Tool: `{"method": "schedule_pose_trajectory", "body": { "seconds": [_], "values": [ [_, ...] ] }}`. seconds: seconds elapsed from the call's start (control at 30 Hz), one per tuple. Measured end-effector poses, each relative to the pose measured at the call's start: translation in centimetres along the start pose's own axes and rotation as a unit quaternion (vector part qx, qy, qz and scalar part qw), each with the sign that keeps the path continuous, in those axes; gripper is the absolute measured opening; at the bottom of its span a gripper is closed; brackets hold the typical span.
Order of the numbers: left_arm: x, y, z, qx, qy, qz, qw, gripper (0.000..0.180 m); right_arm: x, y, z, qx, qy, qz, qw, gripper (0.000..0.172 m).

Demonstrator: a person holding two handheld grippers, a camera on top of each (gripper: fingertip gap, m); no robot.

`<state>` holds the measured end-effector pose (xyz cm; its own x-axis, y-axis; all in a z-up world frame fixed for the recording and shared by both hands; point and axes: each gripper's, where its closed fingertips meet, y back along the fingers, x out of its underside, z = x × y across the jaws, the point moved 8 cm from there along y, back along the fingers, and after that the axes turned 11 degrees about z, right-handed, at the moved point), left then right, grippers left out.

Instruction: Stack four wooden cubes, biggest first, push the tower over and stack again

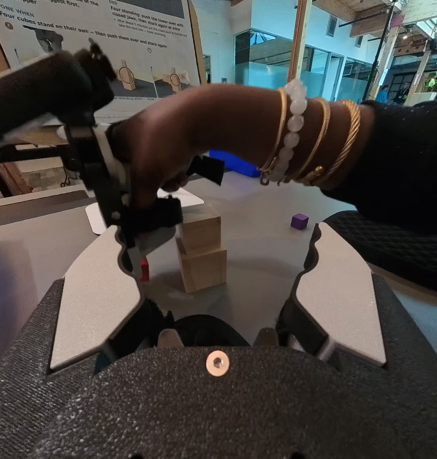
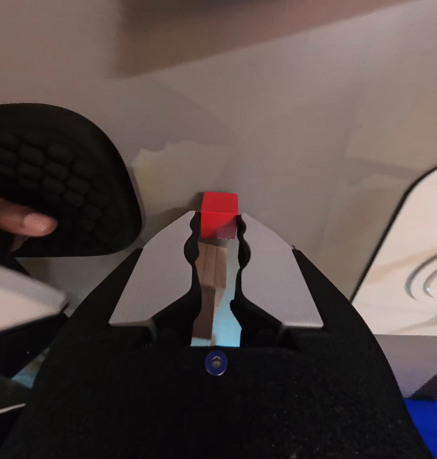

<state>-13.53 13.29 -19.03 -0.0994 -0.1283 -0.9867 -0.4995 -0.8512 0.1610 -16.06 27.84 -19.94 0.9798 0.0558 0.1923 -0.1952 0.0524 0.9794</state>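
Between the right gripper's (image 2: 218, 218) two fingertips sits a small red cube (image 2: 218, 214); both black pads press its side faces, so the cube is clamped at the very tips, its far half projecting past them. Behind the cube, in the channel between the fingers, part of a pale wooden block (image 2: 210, 268) shows, lower than the cube. In the left wrist view the same gripper points down just left of a two-block wooden stack (image 1: 202, 248), with a sliver of red visible at its tip; the hand (image 1: 177, 139) holding it wears gold bangles and a white bead bracelet (image 1: 293, 129).

The left gripper (image 1: 218, 244) is spread wide with nothing clamped. The wooden stack stands on the grey table (image 1: 262, 248) ahead, between the lines of its fingers, touching neither. Upper block sits slightly offset on the lower.

A small purple cube (image 1: 299, 221) lies on the table right of the stack, well apart from it, near the right finger's tip. A blue object (image 1: 237, 161) lies farther back. A black quilted cushion (image 1: 386, 248) sits at the right edge.
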Motion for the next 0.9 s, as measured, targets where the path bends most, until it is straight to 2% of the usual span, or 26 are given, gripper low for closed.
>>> {"method": "schedule_pose_trajectory", "body": {
  "seconds": [0.2, 0.33, 0.5, 0.9],
  "values": [
    [0.0, -0.1, -0.1, 0.007, -0.004, 0.005, 1.0, 0.135, 3.7, 5.6, 0.6, 0.026, -0.018, -0.057, 0.998, 0.027],
    [0.0, -0.1, -0.3, 0.016, -0.01, 0.004, 1.0, 0.136, 7.0, 8.3, 1.6, 0.041, -0.03, -0.058, 0.997, 0.027],
    [0.0, -0.1, -0.3, 0.022, -0.011, 0.004, 1.0, 0.133, 8.8, 7.5, 3.0, 0.036, -0.029, -0.013, 0.999, 0.027],
    [0.0, 0.0, -0.2, 0.023, -0.007, 0.003, 1.0, 0.13, 8.2, 5.8, 2.9, 0.024, -0.027, 0.027, 0.999, 0.028]
  ]
}}
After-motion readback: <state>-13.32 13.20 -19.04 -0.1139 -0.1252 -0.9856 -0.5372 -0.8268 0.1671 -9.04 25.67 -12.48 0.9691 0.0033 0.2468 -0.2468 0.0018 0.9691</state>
